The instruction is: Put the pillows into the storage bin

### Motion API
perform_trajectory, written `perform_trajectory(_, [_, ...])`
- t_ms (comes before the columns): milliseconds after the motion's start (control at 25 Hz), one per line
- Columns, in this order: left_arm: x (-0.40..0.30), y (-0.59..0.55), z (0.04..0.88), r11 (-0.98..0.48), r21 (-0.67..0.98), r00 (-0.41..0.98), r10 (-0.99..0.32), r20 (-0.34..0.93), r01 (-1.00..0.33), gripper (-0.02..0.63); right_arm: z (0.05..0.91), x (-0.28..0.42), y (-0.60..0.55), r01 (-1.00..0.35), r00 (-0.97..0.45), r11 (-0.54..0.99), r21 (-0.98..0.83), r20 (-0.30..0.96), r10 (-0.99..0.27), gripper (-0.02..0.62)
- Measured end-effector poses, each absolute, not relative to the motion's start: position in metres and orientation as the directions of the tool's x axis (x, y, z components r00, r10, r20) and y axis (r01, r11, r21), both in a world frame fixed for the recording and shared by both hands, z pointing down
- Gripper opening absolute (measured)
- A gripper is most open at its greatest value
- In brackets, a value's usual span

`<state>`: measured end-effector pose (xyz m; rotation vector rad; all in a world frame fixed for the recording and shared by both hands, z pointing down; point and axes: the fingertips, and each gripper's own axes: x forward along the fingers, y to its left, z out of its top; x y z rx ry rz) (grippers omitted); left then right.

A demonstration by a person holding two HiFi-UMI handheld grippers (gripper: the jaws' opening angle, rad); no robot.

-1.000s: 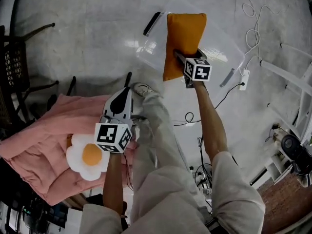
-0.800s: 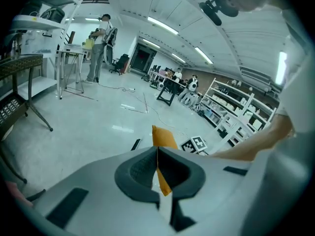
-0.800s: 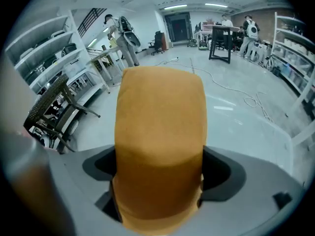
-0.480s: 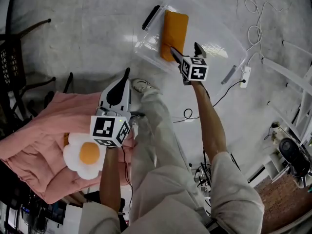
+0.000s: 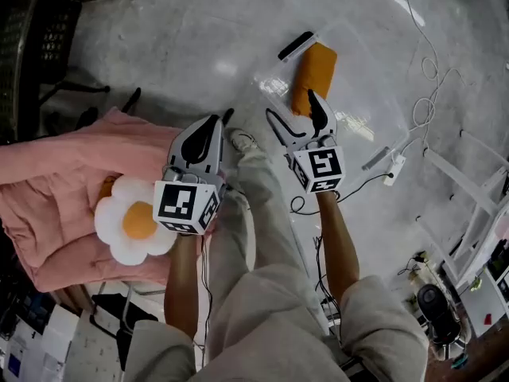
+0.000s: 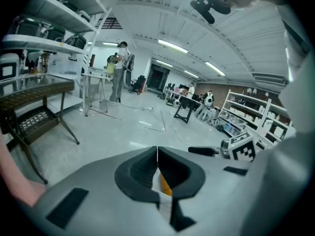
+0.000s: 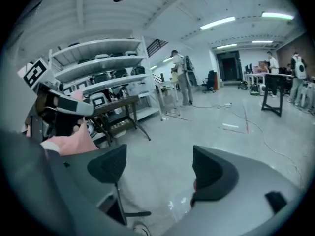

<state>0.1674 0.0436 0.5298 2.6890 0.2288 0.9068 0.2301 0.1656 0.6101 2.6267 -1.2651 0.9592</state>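
Note:
An orange pillow (image 5: 312, 74) lies inside the clear storage bin (image 5: 374, 82) on the floor. My right gripper (image 5: 293, 111) hovers just on the near side of it; its jaws stand apart and are closing with nothing between them (image 7: 158, 168). A fried-egg pillow (image 5: 131, 225) rests on the pink blanket (image 5: 56, 181) at the left. My left gripper (image 5: 211, 122) is shut and empty, above the blanket's right edge, beside the egg pillow. In the left gripper view its pads meet (image 6: 157, 168), and a sliver of orange shows below them.
A dark wicker chair (image 5: 48, 30) stands at the top left. Cables and a white power strip (image 5: 391, 169) lie right of the bin, with a white rack frame (image 5: 469, 189) beyond. My own legs and shoe (image 5: 242, 142) are between the grippers. Shelving (image 7: 113, 68) and people stand far off.
The right gripper has let go of the orange pillow, which dropped into the bin, and has drawn back toward me. The left gripper stays shut by the egg pillow.

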Motion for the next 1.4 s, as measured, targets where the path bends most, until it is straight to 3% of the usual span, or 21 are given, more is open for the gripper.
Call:
perform_trajectory(200, [0.108,-0.029,0.508,-0.957,0.261,0.829,0.042,0.558,-0.127,0.012,0.553,0.172,0.053,-0.886,0.278,-0.414,-0.207,0.478,-0.833,0.417])
perform_trajectory(480, [-0.014,-0.124,0.484,-0.88,0.226,0.8,-0.239,0.551,-0.418,0.012,0.502,0.045,-0.075,-0.96,-0.06,-0.055,-0.273,0.394,-0.917,0.425])
perform_trajectory(640, [-0.105,-0.162,0.479,-0.799,0.211,0.737,-0.37,0.565,-0.563,0.012,0.499,-0.051,-0.12,-0.939,-0.262,0.139,-0.316,0.388,-0.884,0.428])
perform_trajectory(920, [-0.254,-0.193,0.487,-0.639,0.197,0.615,-0.537,0.578,-0.744,0.012,0.532,-0.184,-0.167,-0.877,-0.466,0.339,-0.341,0.427,-0.775,0.45])
perform_trajectory(1240, [-0.387,-0.196,0.48,-0.474,0.209,0.501,-0.656,0.564,-0.855,0.012,0.545,-0.329,-0.181,-0.79,-0.614,0.492,-0.367,0.45,-0.649,0.457])
perform_trajectory(1400, [-0.438,-0.197,0.485,-0.413,0.217,0.459,-0.689,0.561,-0.885,0.012,0.565,-0.39,-0.177,-0.772,-0.635,0.521,-0.364,0.482,-0.604,0.496])
